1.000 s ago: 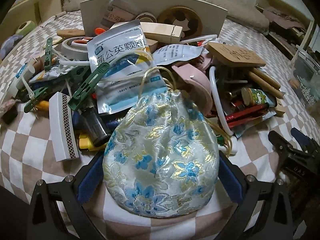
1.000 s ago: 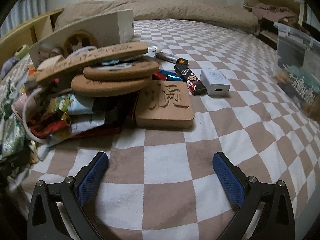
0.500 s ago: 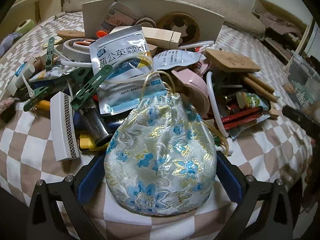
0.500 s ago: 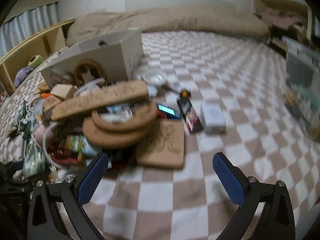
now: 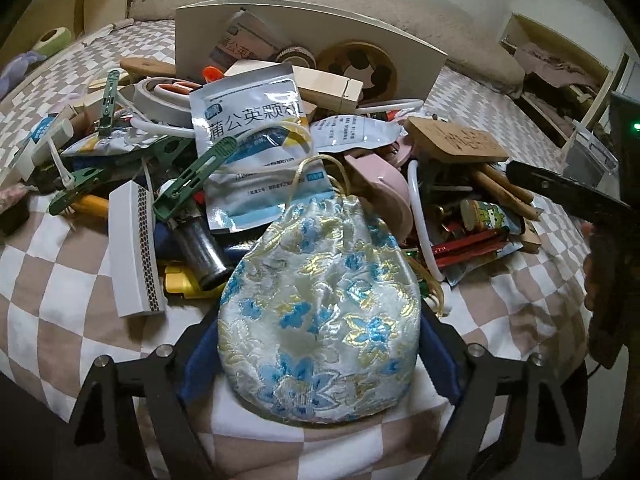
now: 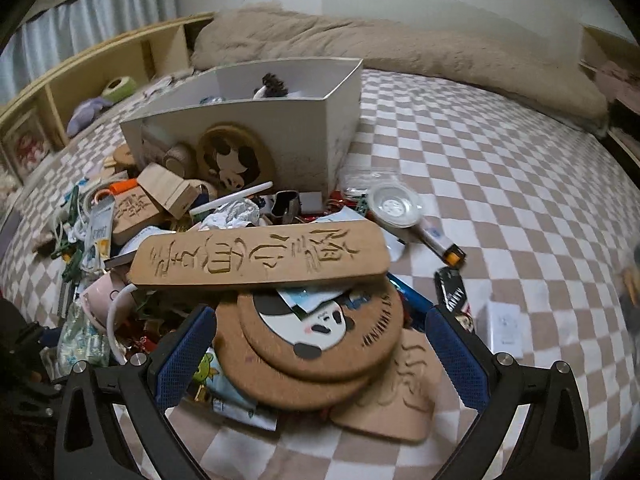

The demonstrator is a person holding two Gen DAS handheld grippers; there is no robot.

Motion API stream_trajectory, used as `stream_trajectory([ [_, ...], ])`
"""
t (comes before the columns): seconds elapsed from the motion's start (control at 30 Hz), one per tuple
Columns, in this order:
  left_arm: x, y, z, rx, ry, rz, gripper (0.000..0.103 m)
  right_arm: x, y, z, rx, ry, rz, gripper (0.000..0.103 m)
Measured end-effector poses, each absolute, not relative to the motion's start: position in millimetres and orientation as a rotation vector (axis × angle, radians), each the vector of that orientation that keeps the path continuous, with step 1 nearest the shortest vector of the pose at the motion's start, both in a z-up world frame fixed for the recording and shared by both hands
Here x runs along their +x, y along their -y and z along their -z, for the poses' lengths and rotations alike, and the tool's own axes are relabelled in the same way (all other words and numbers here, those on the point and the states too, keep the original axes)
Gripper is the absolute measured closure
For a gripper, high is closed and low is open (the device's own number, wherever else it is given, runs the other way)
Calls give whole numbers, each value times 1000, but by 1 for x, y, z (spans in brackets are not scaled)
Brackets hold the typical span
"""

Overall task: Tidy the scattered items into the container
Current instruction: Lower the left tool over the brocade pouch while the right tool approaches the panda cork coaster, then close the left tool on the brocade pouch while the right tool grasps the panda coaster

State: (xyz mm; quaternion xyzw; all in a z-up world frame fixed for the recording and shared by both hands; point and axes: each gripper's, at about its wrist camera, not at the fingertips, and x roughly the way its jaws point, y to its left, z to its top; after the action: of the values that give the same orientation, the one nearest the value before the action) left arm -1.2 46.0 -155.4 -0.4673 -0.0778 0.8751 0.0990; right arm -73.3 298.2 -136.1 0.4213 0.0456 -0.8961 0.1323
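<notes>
My left gripper (image 5: 316, 354) is shut on a blue-and-gold floral drawstring pouch (image 5: 320, 312) at the near edge of a pile of clutter on the checkered bed. A silver medicine sachet (image 5: 256, 140) and green clips (image 5: 192, 180) lie just beyond it. The white container box (image 5: 304, 44) stands behind the pile; it also shows in the right wrist view (image 6: 256, 120). My right gripper (image 6: 320, 344) is open and empty, held above round cork coasters (image 6: 320, 344) and a long carved wooden plaque (image 6: 260, 260).
A square carved wooden block (image 6: 396, 400), a white charger (image 6: 504, 328), a dark packet (image 6: 452, 292) and a clear lid (image 6: 394, 206) lie right of the pile. A beige blanket (image 6: 400, 48) lies at the back. Wooden shelves (image 6: 80, 80) stand on the left.
The right gripper rose and moved forward over the coasters and plaque, now looking down on the box. The left gripper closed in on the pouch's sides and barely moved.
</notes>
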Motion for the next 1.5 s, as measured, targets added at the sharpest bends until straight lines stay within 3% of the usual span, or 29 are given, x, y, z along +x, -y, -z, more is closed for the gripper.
stream_trajectory([
  [0.4, -1, -41, 151, -1364, 253, -2593, 42, -96, -309, 149, 1325, -24, 2474, 0],
  [0.47, 3, -38, 151, -1363, 252, -2595, 45, -94, -307, 147, 1310, -46, 2495, 4],
  [0.73, 6, -31, 151, -1365, 326, -2577, 45, -79, -305, 145, 1262, -76, 2563, 5],
  [0.97, 5, -24, 151, -1357, 436, -2542, 19, -49, -306, 135, 1228, -80, 2590, 5],
  [1.13, 4, -21, 151, -1351, 488, -2530, 13, -30, -314, 127, 1214, -9, 2587, 5],
  [1.2, 3, -17, 151, -1335, 552, -2506, 2, -23, -317, 123, 1204, 23, 2579, 5],
  [1.3, 1, -16, 154, -1353, 595, -2483, 0, -13, -321, 117, 1189, 69, 2573, 6],
  [1.5, 0, -27, 153, -1376, 507, -2525, 0, 5, -328, 111, 1172, 167, 2577, 6],
])
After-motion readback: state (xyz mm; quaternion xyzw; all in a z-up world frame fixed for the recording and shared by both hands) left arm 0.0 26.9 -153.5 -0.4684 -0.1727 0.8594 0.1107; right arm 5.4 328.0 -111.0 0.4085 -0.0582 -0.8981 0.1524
